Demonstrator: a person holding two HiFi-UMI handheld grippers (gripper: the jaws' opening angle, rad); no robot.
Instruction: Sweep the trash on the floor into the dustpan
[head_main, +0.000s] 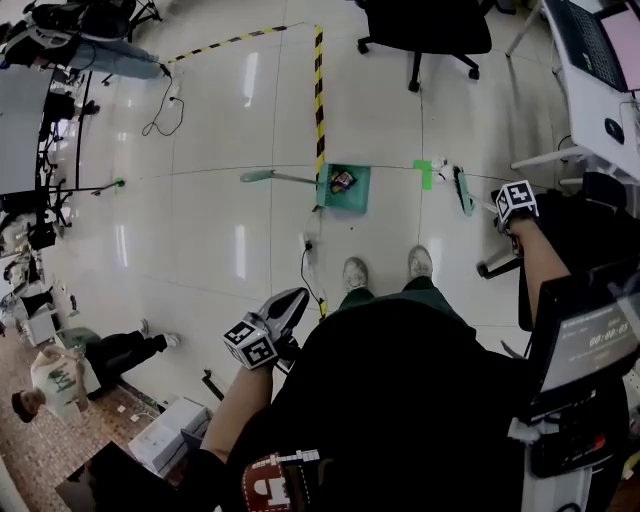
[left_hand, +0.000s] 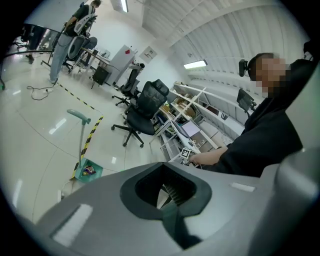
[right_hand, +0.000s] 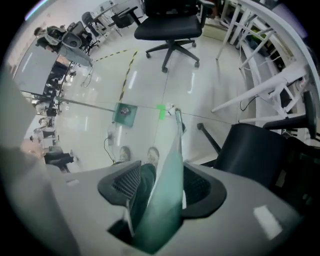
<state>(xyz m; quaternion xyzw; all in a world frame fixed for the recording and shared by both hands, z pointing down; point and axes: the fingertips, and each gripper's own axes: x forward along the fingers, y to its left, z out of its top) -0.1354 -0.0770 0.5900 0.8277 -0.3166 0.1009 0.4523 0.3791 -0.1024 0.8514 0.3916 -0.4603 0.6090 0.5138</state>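
Tiled floor (head_main: 220, 200): green dustpan (head_main: 358, 200) sits at end of striped tape (head_main: 319, 100), w/ wrapper trash (head_main: 343, 180) already inside. Job prob. near done, though small white bits by broom head (head_main: 464, 190) may be left. Right gripper (head_main: 503, 210) clamped on the broom's green handle. Left gripper (head_main: 292, 303) closed, nothing in it.

Floor of glossy white tile (head_main: 220, 150): wide open from 9 to 11 o'clock of the person's shoes (head_main: 355, 272).
12 o'clock: green plastic dustpan (head_main: 358, 203), its long green handle (head_main: 285, 178) lying out toward 10.
Yellow-black striped floor tape (head_main: 319, 90) runs on beyond it, flat.
11 o'clock: white cable (head_main: 309, 262) near the left shoe.
1 o'clock: green broom head (head_main: 463, 190) on the floor, its shaft clamped in the right gripper (right_hand: 157, 187).
Far, 12 to 1: black wheeled office chair (head_main: 425, 25).
White desk frame (head_main: 560, 155) at 2 and black padded chair (right_hand: 260, 150) at 3: tight on that side.
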